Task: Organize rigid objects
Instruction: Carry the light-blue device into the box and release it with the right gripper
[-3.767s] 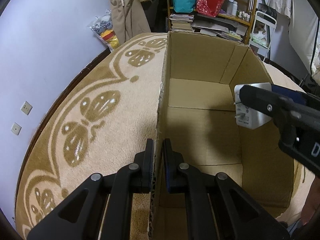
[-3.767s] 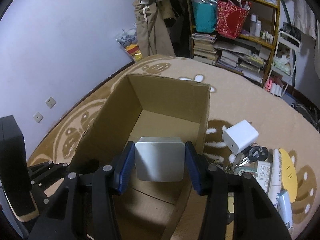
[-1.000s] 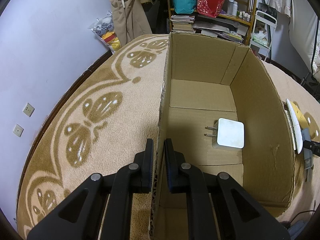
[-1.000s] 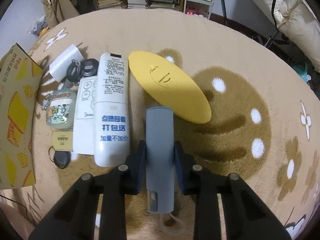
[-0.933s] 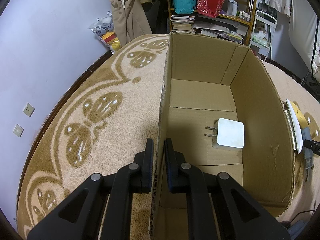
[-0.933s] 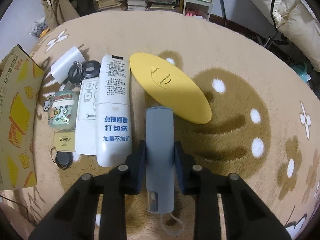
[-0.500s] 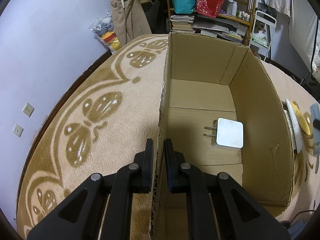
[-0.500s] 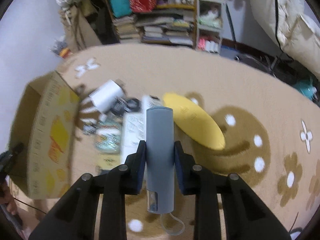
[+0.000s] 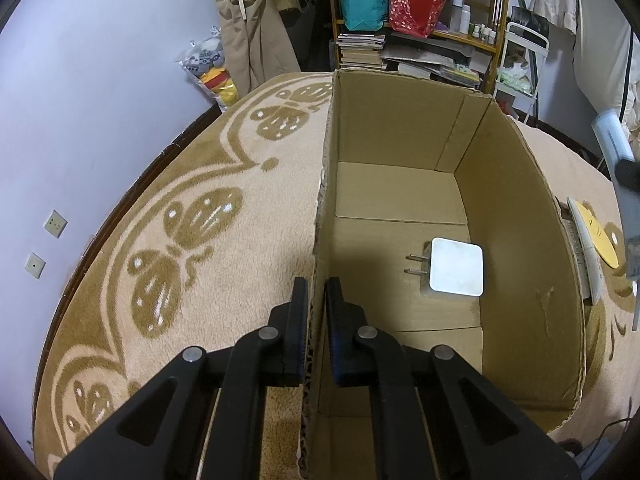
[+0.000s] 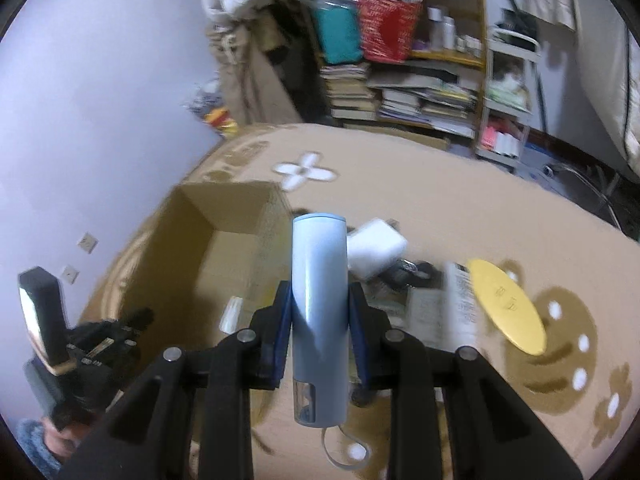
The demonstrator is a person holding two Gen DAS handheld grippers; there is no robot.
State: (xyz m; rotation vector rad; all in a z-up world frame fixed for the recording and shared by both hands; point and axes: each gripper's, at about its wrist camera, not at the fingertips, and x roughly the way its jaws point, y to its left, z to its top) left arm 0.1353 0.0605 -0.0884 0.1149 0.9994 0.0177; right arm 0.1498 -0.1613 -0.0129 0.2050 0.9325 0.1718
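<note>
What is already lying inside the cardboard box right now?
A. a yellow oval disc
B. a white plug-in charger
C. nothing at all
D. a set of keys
B. In the left wrist view a white charger, prongs pointing left, lies on the floor of the cardboard box, and nothing else shows inside.

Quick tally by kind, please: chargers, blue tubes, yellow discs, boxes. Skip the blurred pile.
White chargers: 2 (charger in the box, charger on the carpet)
Blue tube: 1, held in the right gripper
Yellow disc: 1
Cardboard box: 1
Total: 5
</note>
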